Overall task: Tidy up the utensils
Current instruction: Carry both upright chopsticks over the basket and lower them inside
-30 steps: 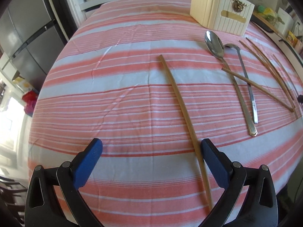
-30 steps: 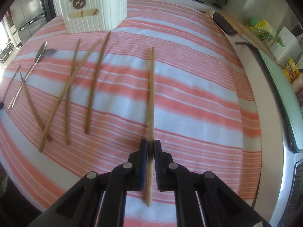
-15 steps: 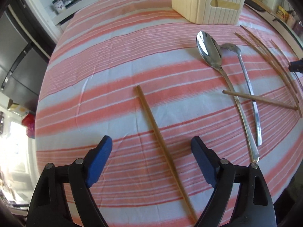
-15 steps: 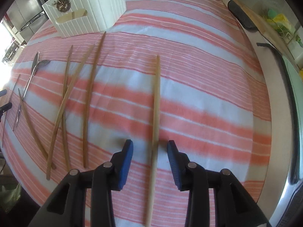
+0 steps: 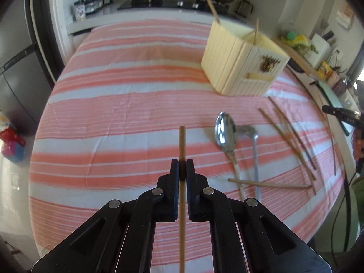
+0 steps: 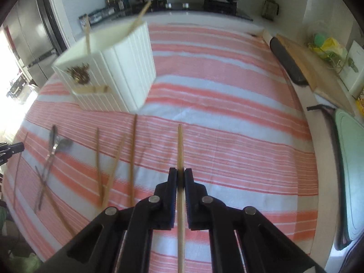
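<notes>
Holding one wooden chopstick apiece, two hand-held grippers hang above a table covered in a pink-and-white striped cloth. At the left, the left gripper has its jaws pressed tight on a chopstick, having just closed on it; the stick runs straight forward between the blue pads, its tip lifted clear of the cloth. To its right lie two metal spoons side by side, bowls pointing away, with one loose chopstick laid across their handles. Further right, several more chopsticks lie scattered on the cloth. Behind them stands a cream ribbed holder, the goal for everything, with two chopsticks already leaning inside it. At the far right, the right gripper is likewise clamped on its own chopstick, jaws all but closed after a brief reopening, tip pointing forward over open cloth; from this side the holder sits ahead and to the left. The step in hand appears to be the carry after a double pickup. The next move likely calls for bringing each stick over the holder's open top, tipping it toward upright, and letting go only once the lower end is inside, one hand at a time so the two do not collide.
</notes>
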Available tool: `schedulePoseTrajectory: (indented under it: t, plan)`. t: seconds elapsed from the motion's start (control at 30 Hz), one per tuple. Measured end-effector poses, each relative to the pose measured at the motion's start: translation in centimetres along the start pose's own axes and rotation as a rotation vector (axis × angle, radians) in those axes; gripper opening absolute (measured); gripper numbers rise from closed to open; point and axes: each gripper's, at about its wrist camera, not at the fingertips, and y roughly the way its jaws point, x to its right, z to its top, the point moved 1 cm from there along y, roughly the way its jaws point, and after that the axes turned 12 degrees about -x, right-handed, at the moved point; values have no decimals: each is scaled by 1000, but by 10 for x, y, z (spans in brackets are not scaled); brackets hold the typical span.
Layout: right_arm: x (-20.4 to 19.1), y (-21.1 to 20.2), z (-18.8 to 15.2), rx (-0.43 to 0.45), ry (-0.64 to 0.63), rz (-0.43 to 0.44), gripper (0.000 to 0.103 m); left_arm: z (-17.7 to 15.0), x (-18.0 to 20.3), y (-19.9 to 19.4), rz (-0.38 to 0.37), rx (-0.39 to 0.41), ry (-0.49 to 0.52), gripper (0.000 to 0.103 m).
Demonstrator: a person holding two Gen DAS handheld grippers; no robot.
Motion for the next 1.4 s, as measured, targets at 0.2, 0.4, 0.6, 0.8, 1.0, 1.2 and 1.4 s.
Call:
schedulePoseTrajectory:
  t: [0.2, 0.4, 0.6, 0.8, 1.0, 1.2, 1.4]
  plan:
    - [-17, -90, -22, 227, -9, 84, 7, 5, 20, -77, -81, 199, 29, 4]
    - [-42, -127, -29, 300, -44, 133, 7, 10, 38, -113, -122, 286, 66, 4]
    - [-47, -128, -23, 245, -32, 166, 7, 11, 37, -126, -117, 315, 82, 4]
    - [-46, -123, -20, 159, -10, 219, 8, 11, 33, -124, -103, 310, 77, 4]
    - [-52, -125, -23, 151, -40, 192, 7, 10, 31, -121, -120, 305, 68, 4]
    - [-62, -143, -5, 236, -60, 149, 7, 30, 37, -139, -162, 328, 77, 4]
    - [-77, -173, 43, 329, -99, 119, 7, 77, 56, -174, -178, 403, 117, 4]
